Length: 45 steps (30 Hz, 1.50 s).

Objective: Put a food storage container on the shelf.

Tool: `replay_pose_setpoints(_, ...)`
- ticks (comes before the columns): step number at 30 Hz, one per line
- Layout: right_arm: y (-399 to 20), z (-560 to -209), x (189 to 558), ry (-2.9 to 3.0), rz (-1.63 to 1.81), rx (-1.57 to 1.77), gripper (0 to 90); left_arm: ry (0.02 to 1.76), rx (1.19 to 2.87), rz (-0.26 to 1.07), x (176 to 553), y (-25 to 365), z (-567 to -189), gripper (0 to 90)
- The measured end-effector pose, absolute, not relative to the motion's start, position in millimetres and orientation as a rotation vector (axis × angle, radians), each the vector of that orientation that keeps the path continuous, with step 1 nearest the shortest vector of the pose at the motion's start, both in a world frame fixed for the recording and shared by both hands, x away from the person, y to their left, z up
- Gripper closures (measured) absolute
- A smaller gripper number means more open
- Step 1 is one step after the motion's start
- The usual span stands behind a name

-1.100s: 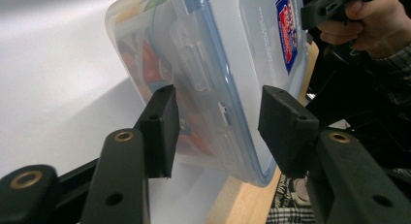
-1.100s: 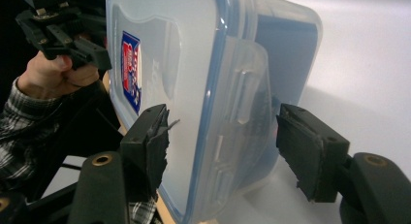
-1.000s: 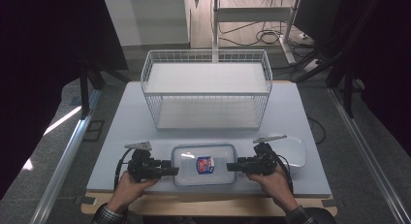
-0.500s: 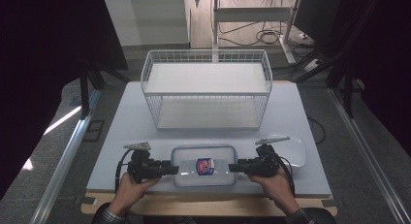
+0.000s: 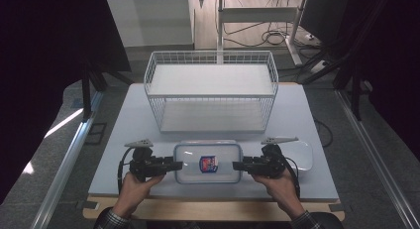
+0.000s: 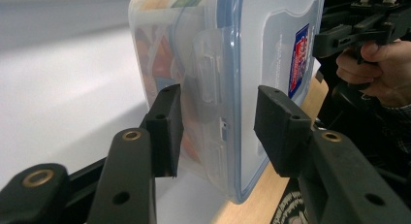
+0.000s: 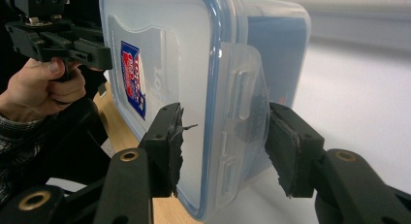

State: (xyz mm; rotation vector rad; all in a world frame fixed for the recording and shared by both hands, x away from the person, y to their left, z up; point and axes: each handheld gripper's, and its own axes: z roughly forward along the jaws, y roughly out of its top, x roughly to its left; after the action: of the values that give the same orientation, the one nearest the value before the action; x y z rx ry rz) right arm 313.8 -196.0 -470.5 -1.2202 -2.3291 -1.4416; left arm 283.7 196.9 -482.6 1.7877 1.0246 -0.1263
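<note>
While the lidded container (image 5: 208,162) sits before the wire basket (image 5: 210,90), left tongs (image 5: 177,165) and right tongs (image 5: 238,165) straddle its ends, jaws apart, not clamped.

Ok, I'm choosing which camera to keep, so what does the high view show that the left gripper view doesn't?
High view: the white wire basket behind the clear rectangular plastic container with a blue-sealed lid, a white rounded object at the right, and the person's left hand. Left gripper view: the left gripper with its jaws straddling the container's end, a gap beside the lid-side pad, the clear latch flap, colourful contents behind the wall. Both: the container, its red-and-blue sticker, the right gripper at the far end.
</note>
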Motion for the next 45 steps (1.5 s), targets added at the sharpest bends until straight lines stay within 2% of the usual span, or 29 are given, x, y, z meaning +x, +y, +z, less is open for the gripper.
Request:
replay_pose_setpoints(22, -195, -391, 341, -2.399, -1.644, -1.144, 49.9, 0.915, 1.764, 0.026, 315, 198, -401, 54.0)
replay_pose_setpoints(45, -185, -303, 390, -2.453, -1.774, -1.110, 49.8, 0.869, 1.701, 0.091, 369, 207, -324, 53.5)
